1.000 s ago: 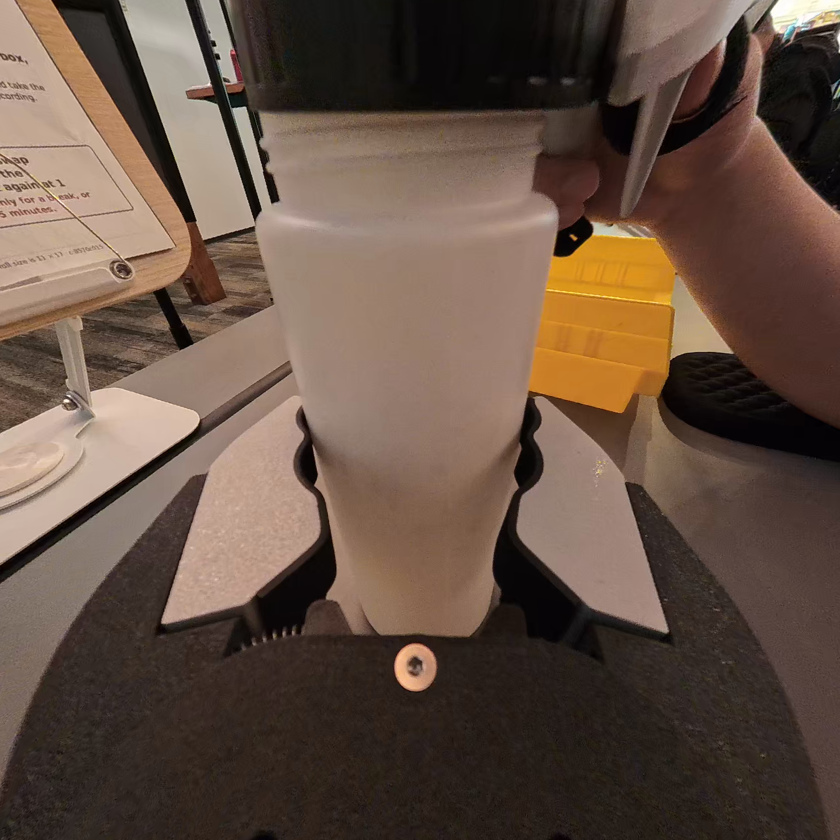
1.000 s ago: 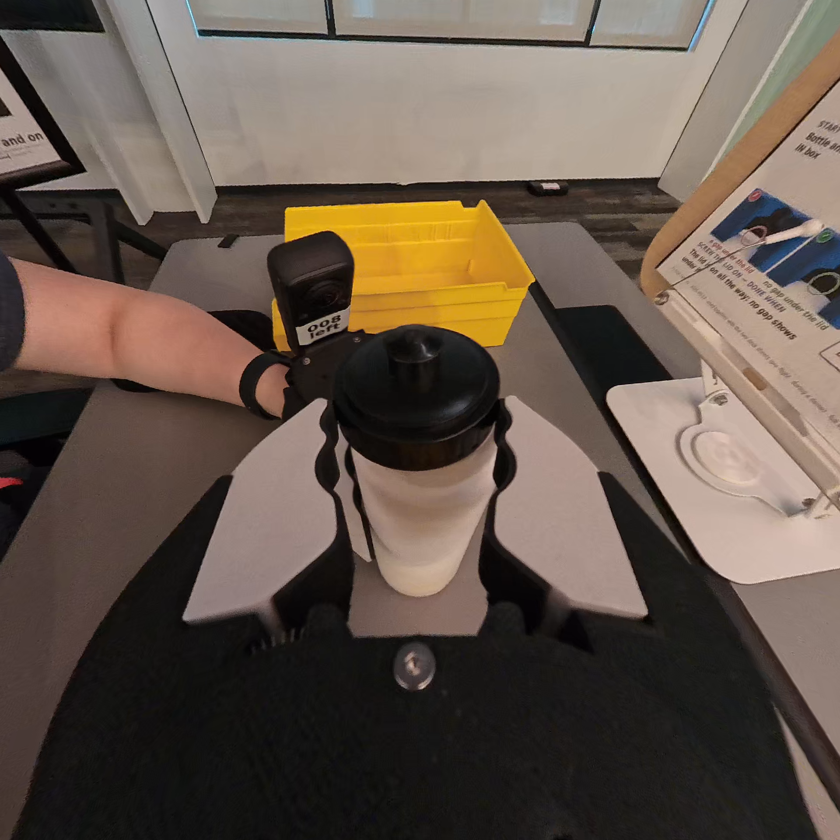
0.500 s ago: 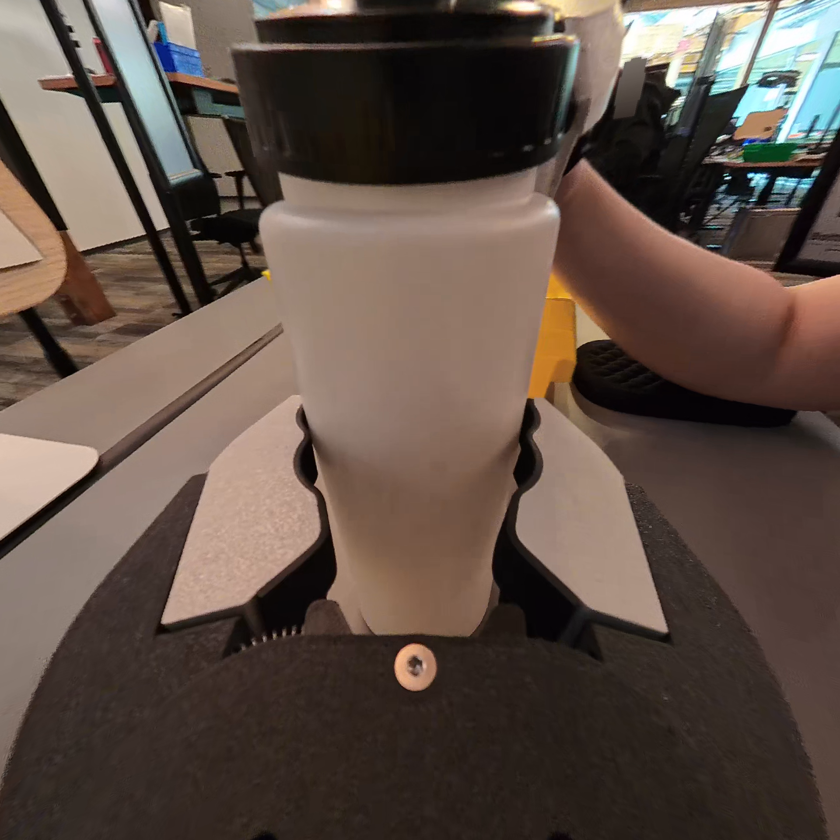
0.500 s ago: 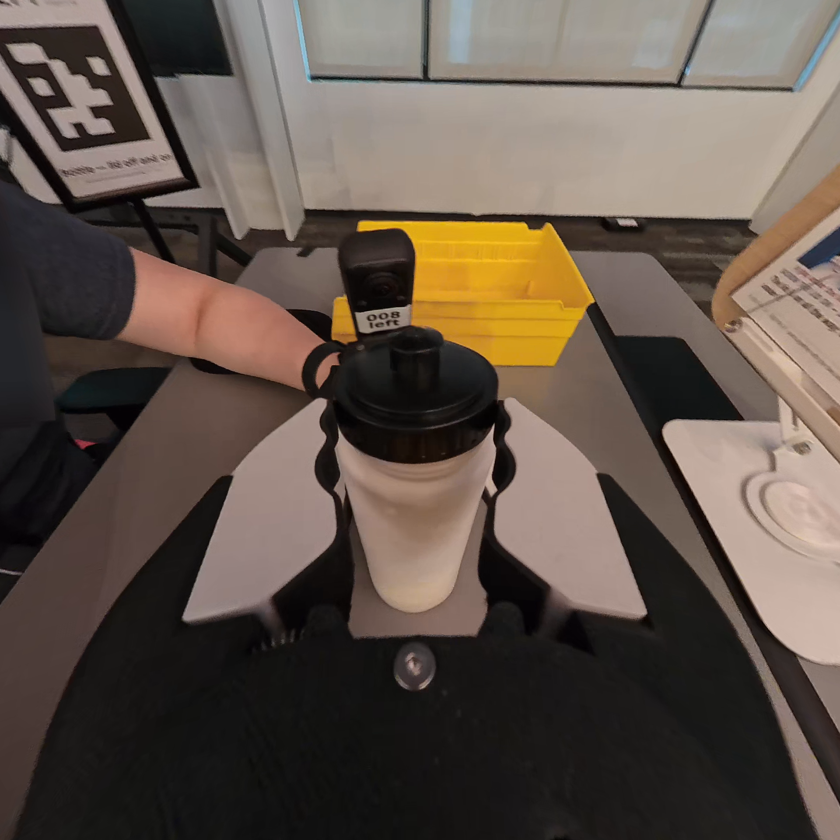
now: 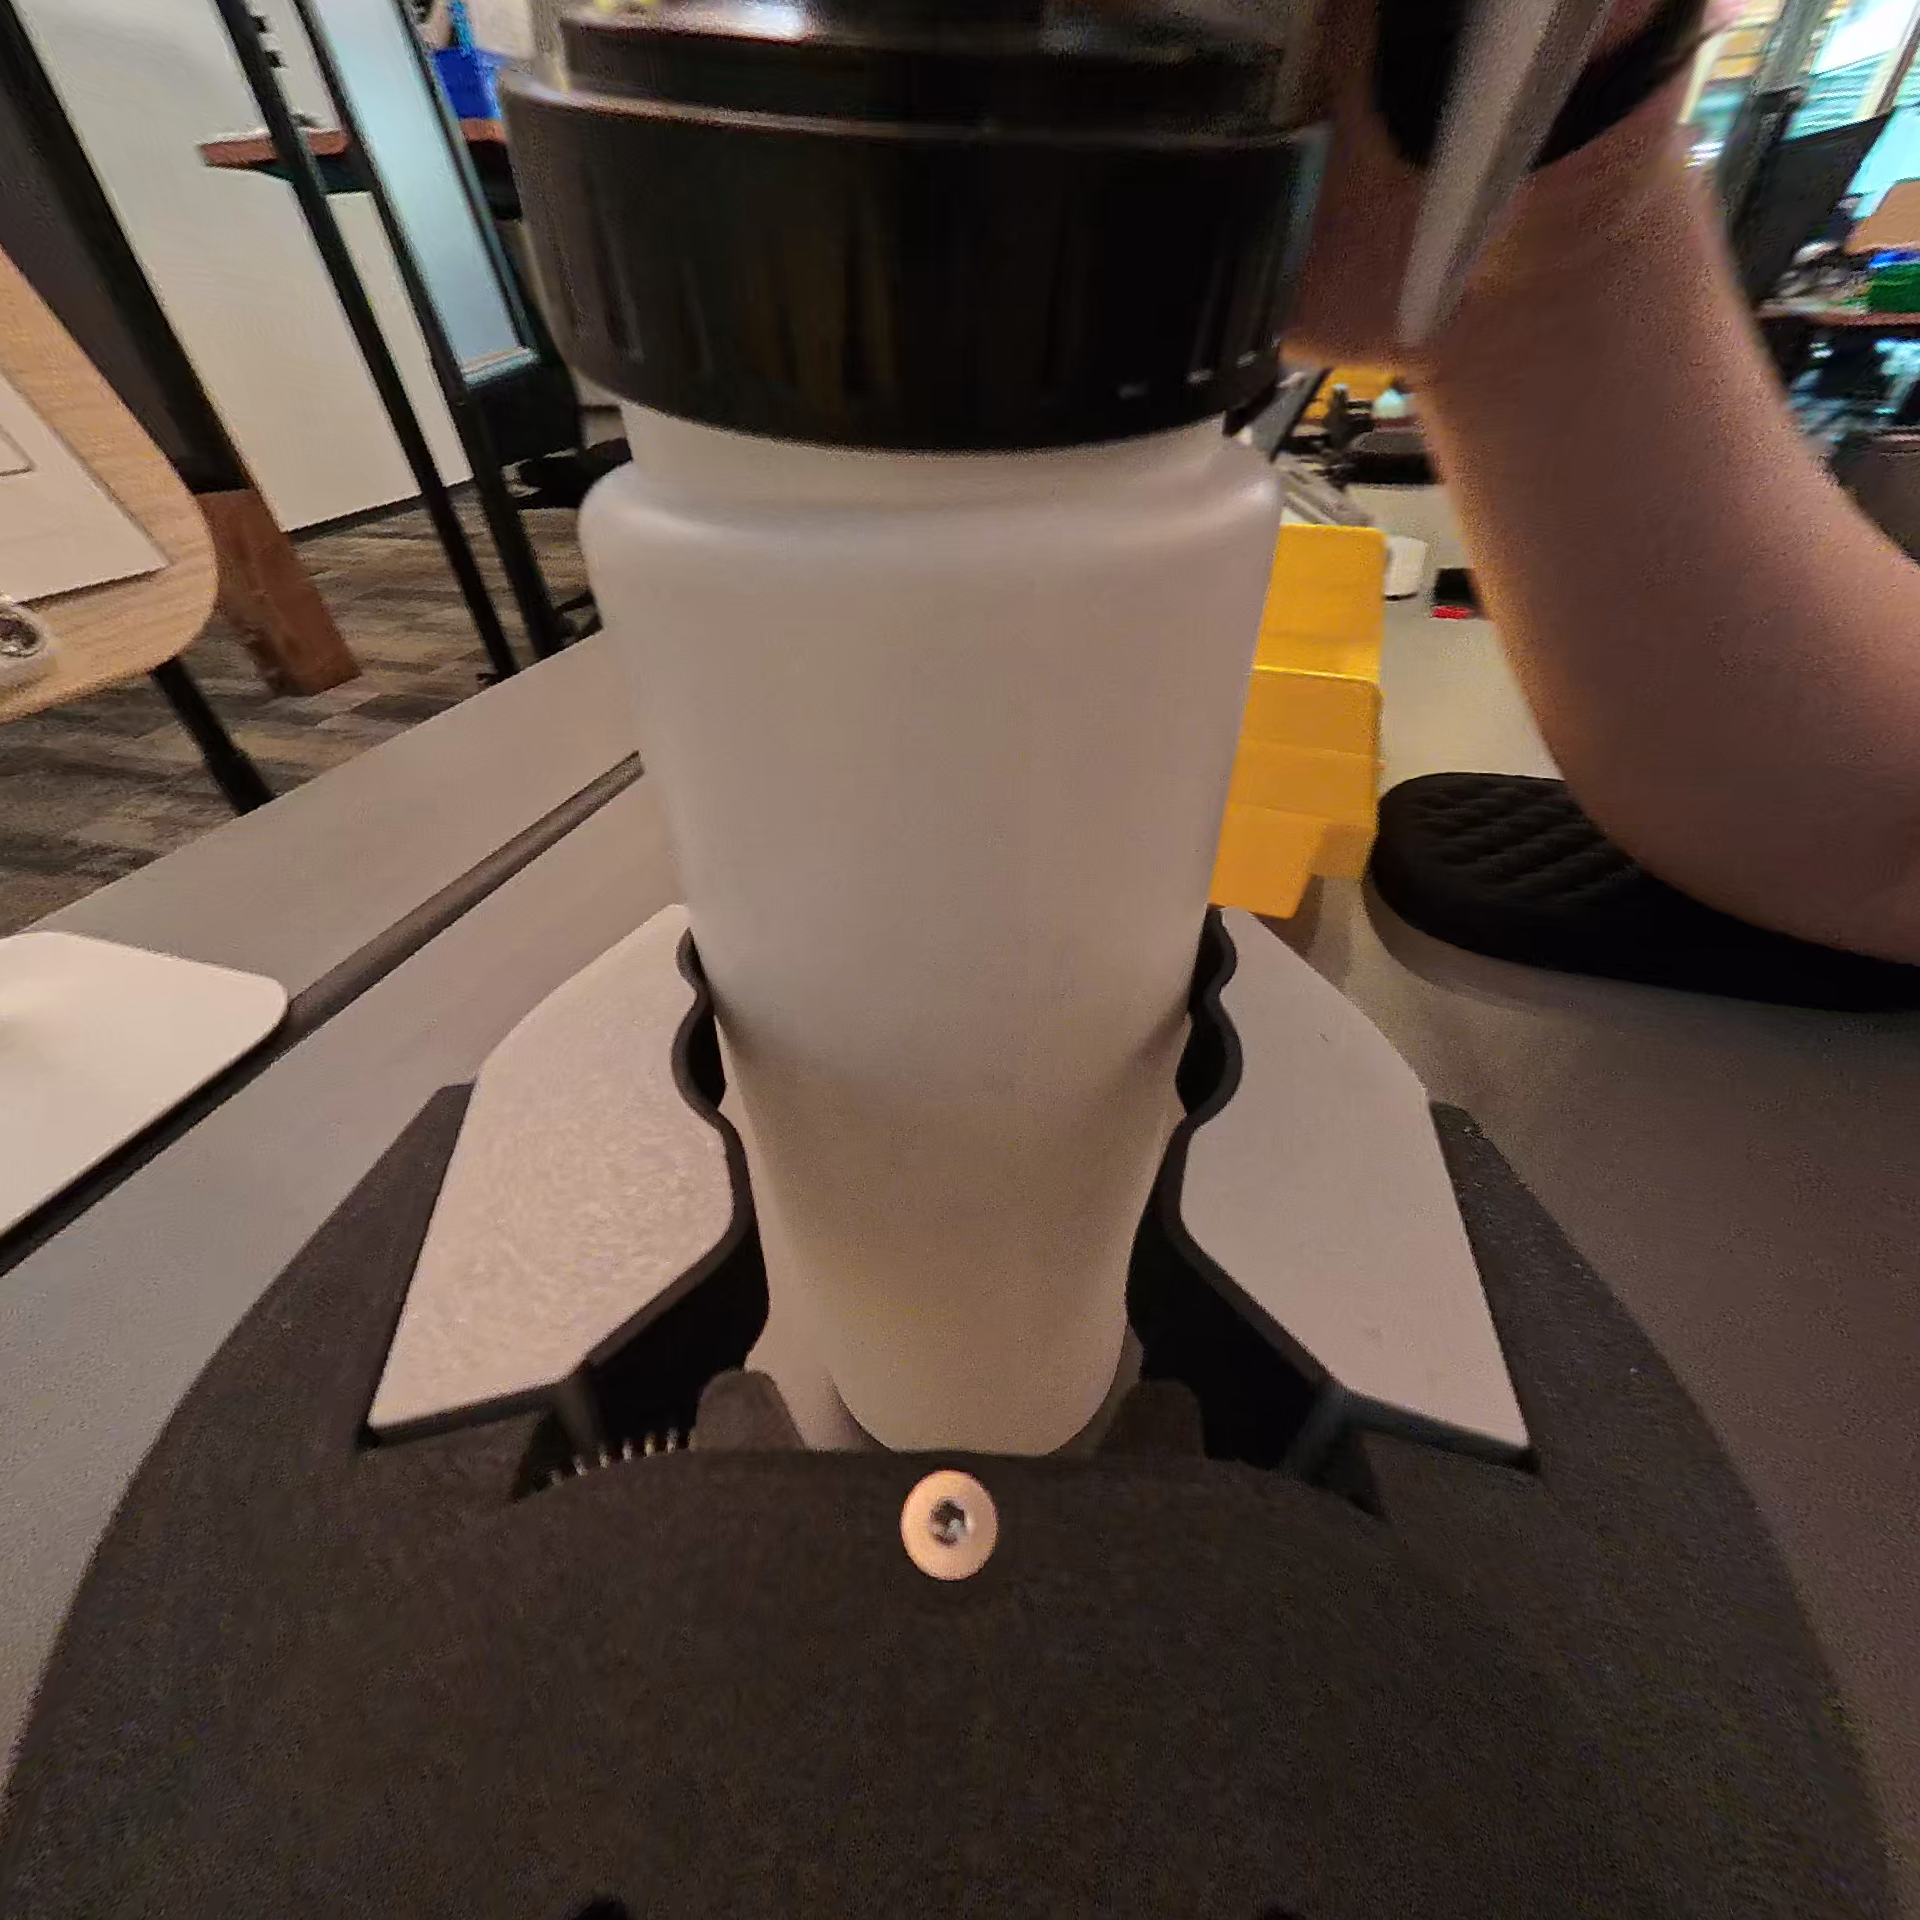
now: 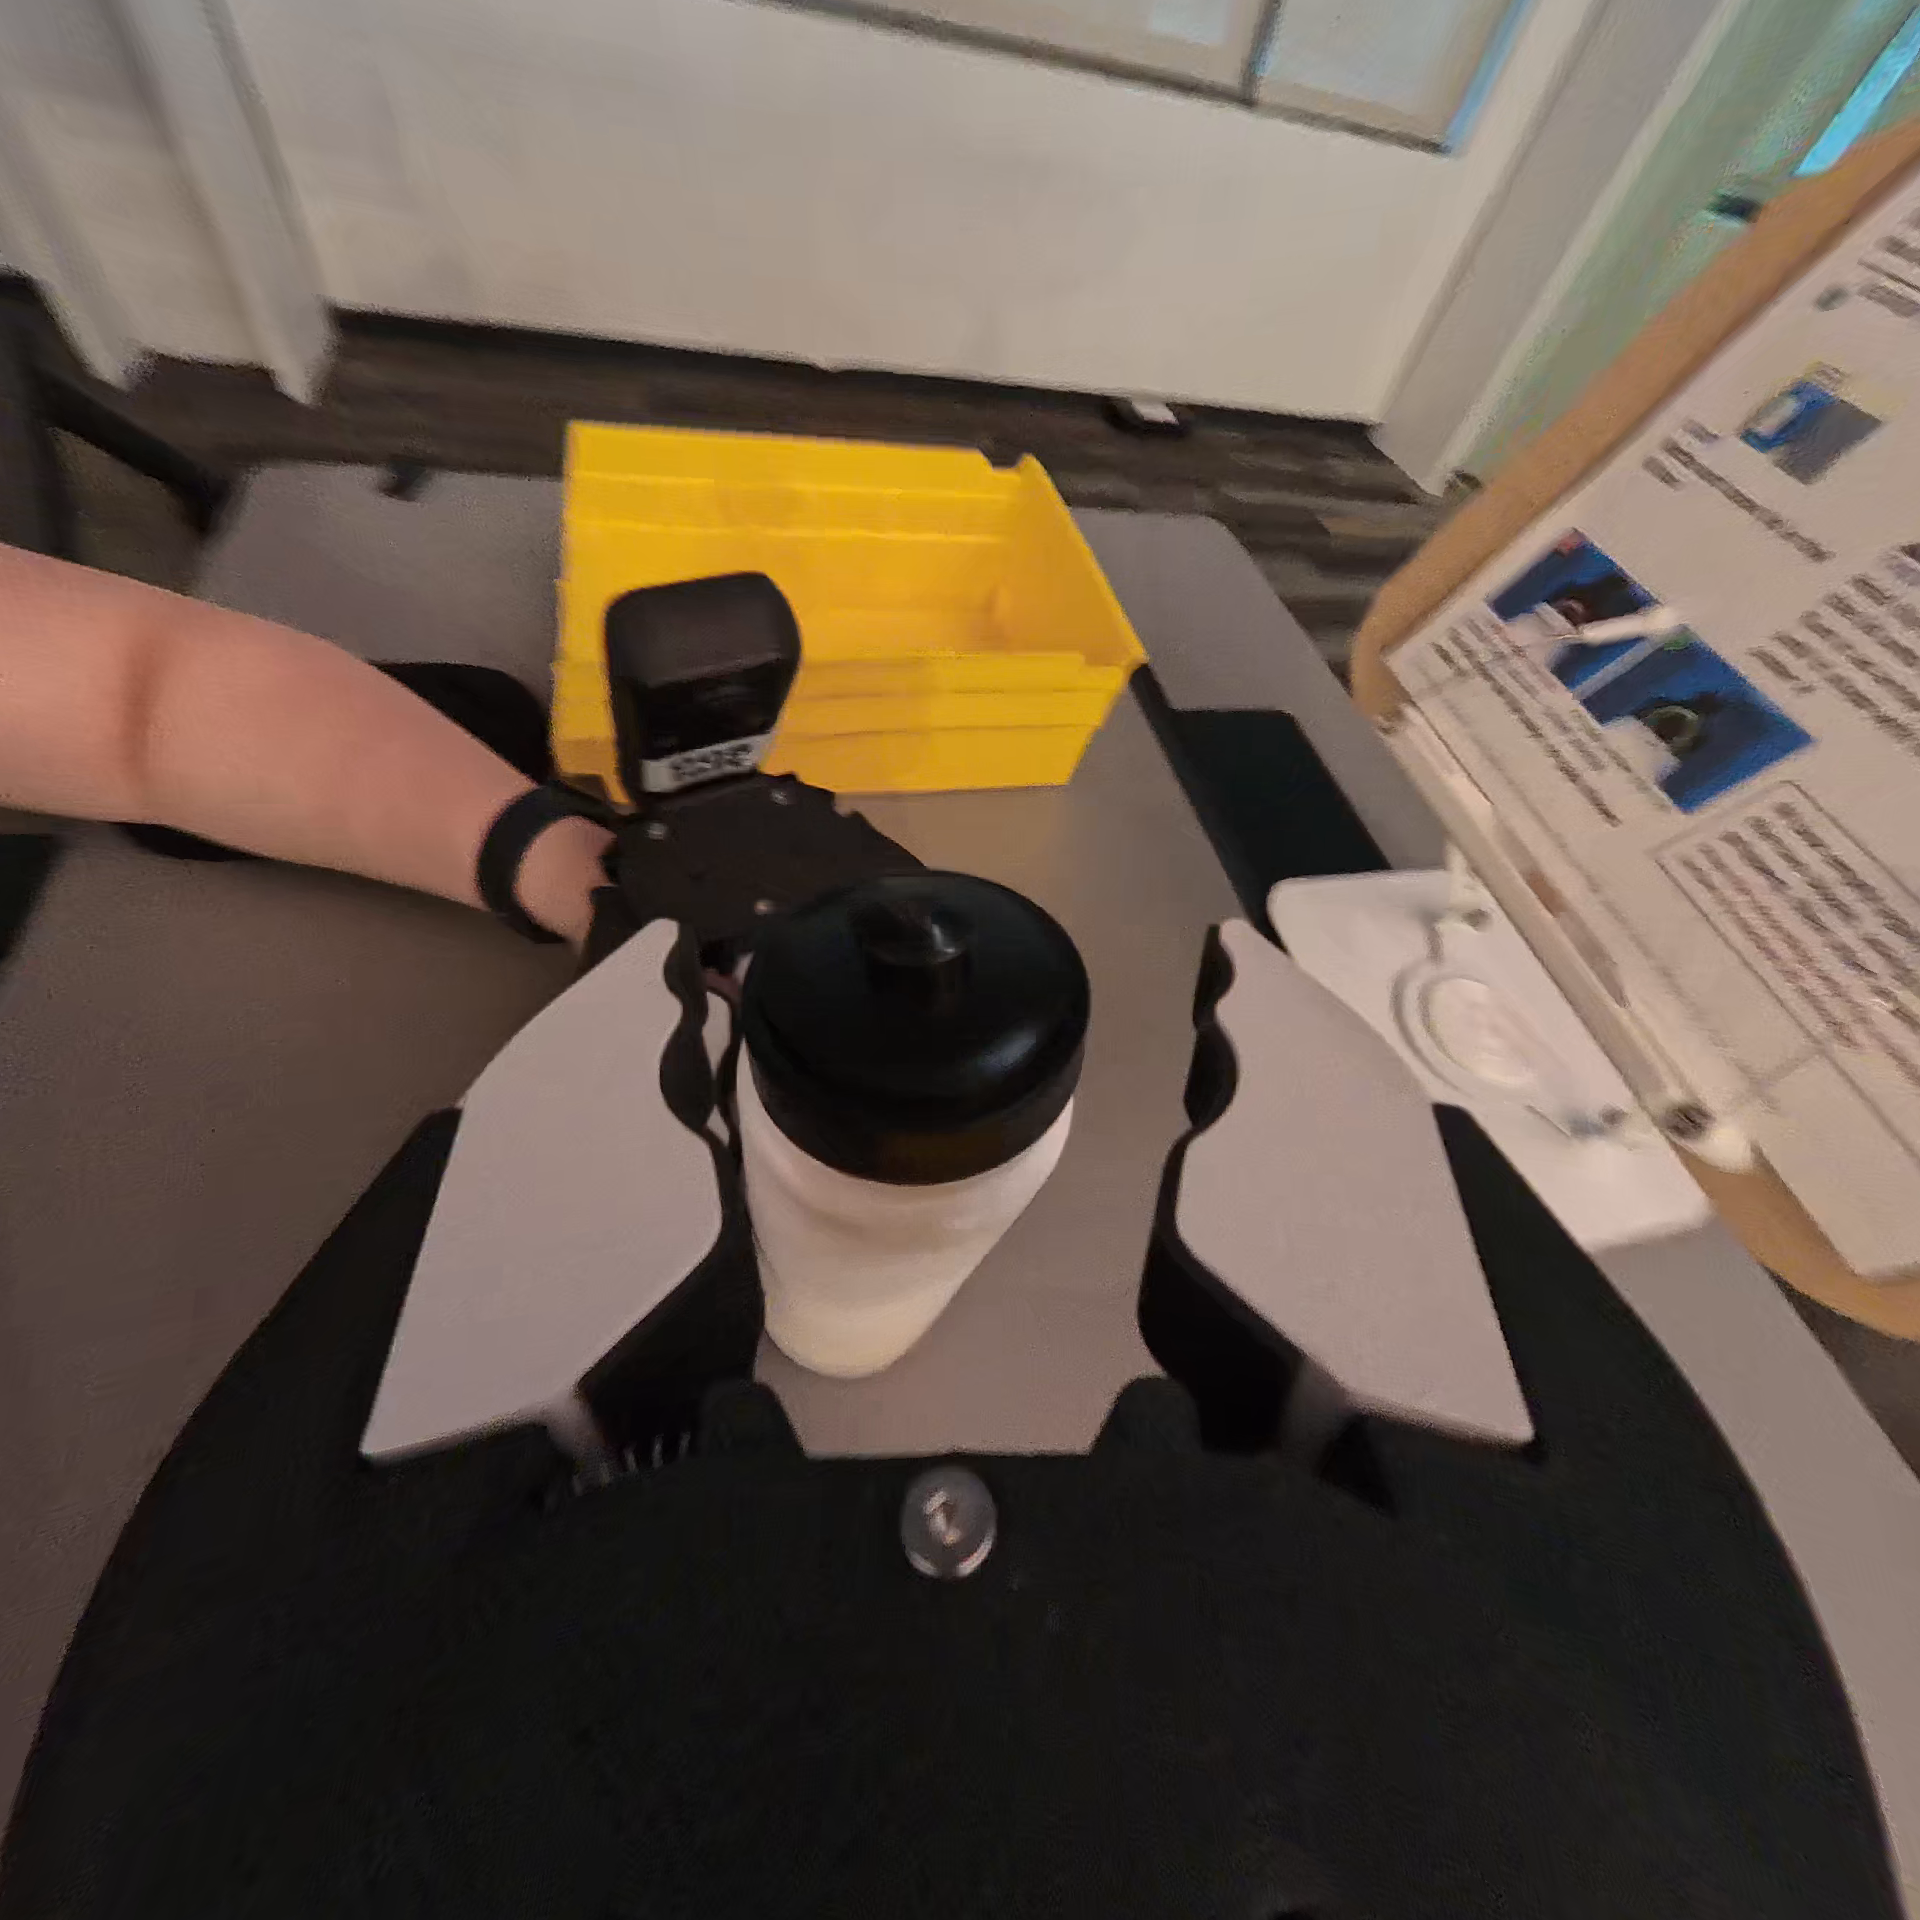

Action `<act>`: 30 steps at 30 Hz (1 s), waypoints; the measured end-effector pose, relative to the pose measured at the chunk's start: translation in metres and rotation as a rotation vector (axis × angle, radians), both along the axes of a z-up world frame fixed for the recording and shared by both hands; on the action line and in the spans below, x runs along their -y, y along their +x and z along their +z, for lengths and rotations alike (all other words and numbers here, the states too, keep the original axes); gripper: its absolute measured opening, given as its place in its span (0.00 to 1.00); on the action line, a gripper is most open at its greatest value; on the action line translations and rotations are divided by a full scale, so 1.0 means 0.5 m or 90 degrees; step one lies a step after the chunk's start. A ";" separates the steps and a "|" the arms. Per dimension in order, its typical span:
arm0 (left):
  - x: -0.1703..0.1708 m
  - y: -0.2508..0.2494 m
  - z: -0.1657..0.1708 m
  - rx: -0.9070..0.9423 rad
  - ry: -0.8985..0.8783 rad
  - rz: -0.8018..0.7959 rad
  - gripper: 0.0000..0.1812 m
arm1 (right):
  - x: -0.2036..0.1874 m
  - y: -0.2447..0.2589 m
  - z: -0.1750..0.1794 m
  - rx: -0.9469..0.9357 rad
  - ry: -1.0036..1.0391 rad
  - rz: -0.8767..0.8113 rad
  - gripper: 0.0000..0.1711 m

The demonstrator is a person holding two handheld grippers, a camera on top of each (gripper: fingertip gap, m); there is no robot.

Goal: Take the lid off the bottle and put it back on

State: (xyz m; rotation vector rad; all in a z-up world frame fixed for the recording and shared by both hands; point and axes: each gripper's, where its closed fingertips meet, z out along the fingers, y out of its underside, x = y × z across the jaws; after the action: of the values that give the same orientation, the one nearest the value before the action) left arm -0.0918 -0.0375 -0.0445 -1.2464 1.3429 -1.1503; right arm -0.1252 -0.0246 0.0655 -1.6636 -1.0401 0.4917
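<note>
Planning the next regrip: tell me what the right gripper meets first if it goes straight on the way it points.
Probably the black lid between the open right gripper fingers; past it, the left gripper. Depth is unclear.

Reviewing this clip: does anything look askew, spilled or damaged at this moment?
Nothing stands out. The black lid sits level on the white bottle with no gap showing, and the left gripper is closed on the bottle's body. The right gripper is open around the lid. No spill shows on the grey table.
</note>
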 end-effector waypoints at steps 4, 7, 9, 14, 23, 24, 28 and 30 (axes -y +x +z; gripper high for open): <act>-0.009 0.002 0.000 -0.005 0.000 0.032 0.48 | -0.018 0.009 -0.024 0.089 -0.035 -0.141 0.50; -0.009 0.001 -0.001 -0.009 0.001 0.035 0.48 | -0.012 -0.004 -0.033 0.072 -0.078 -0.151 0.41; -0.007 0.002 -0.001 -0.011 0.005 0.028 0.48 | -0.010 -0.003 -0.033 0.079 -0.076 -0.146 0.41; 0.028 0.000 -0.003 -0.025 0.005 -0.056 0.48 | 0.019 -0.007 -0.032 0.064 -0.101 -0.041 0.40; 0.066 -0.005 -0.001 -0.021 -0.023 -0.140 0.48 | 0.052 -0.014 -0.022 -0.048 -0.130 0.131 0.38; 0.061 -0.005 -0.001 -0.020 -0.024 -0.131 0.48 | 0.048 -0.012 -0.022 -0.038 -0.128 0.111 0.38; 0.050 -0.003 -0.001 -0.021 -0.024 -0.109 0.48 | 0.042 -0.017 -0.016 -0.003 -0.110 0.041 0.44; 0.048 -0.003 -0.001 -0.022 -0.021 -0.104 0.48 | 0.044 -0.022 -0.026 0.034 -0.109 0.024 0.46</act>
State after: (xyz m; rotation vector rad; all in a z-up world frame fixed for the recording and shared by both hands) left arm -0.0933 -0.0617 -0.0450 -1.2026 1.4792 -1.2732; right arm -0.1360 -0.0468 0.0524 -1.8199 -1.0950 0.5772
